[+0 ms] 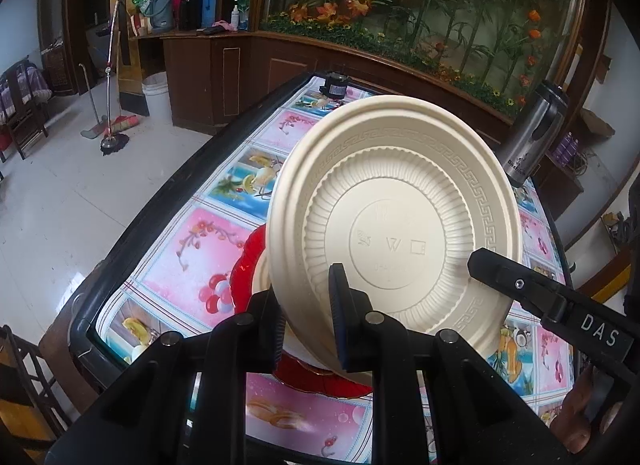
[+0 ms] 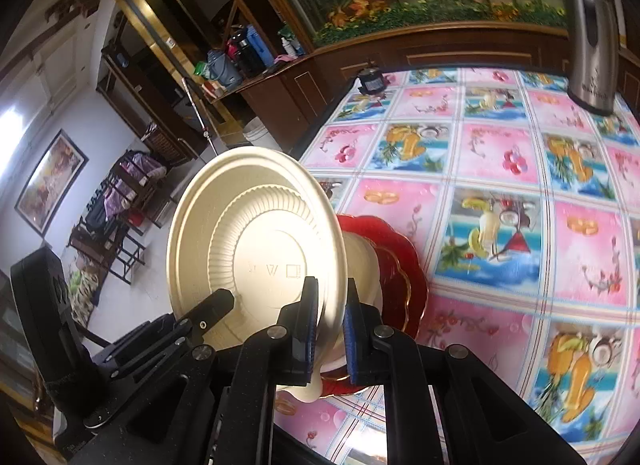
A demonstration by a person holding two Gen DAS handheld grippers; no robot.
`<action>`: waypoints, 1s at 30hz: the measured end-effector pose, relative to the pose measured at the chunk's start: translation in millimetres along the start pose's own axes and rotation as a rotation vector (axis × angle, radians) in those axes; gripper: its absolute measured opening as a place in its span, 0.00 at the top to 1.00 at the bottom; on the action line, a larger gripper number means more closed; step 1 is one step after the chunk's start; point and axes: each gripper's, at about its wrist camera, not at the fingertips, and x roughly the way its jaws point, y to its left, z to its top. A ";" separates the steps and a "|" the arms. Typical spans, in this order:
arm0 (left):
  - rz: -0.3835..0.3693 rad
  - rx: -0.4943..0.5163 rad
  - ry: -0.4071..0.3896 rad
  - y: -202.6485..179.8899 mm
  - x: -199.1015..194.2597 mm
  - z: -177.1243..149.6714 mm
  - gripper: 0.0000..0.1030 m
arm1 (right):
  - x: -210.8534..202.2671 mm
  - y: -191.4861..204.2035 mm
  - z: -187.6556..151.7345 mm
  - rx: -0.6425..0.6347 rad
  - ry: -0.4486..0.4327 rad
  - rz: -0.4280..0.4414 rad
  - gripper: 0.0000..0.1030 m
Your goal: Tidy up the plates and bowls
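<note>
Cream plate [image 1: 394,217] tilted above red plate [image 1: 244,265] on table [image 1: 192,241].

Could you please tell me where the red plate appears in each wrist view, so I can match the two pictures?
Left wrist view: the red plate peeks out lower centre-left, mostly hidden behind the cream plate.
Right wrist view: the red plate sits centre, right of the cream plate, on the tablecloth.
Shared landmark: the steel thermos at the table's far right.

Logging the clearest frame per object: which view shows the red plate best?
The right wrist view. There the red plate shows its scalloped, gold-edged rim on the tablecloth, beyond the cream plate. In the left wrist view the cream plate hides most of it; only red slivers show.
</note>
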 end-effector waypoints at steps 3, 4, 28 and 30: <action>0.003 -0.006 0.010 1.8 2.7 1.8 0.83 | 3.3 2.1 8.0 -0.014 0.025 -0.001 0.89; 0.004 -0.010 0.014 2.6 4.5 1.9 0.83 | 5.2 2.0 9.6 -0.013 0.032 -0.002 0.89; 0.007 -0.040 0.128 12.8 38.5 -4.9 0.82 | 40.8 -8.1 4.4 0.010 0.119 -0.010 0.89; 0.008 -0.040 0.133 12.5 40.0 -5.4 0.82 | 42.9 -9.1 4.6 0.013 0.124 -0.011 0.89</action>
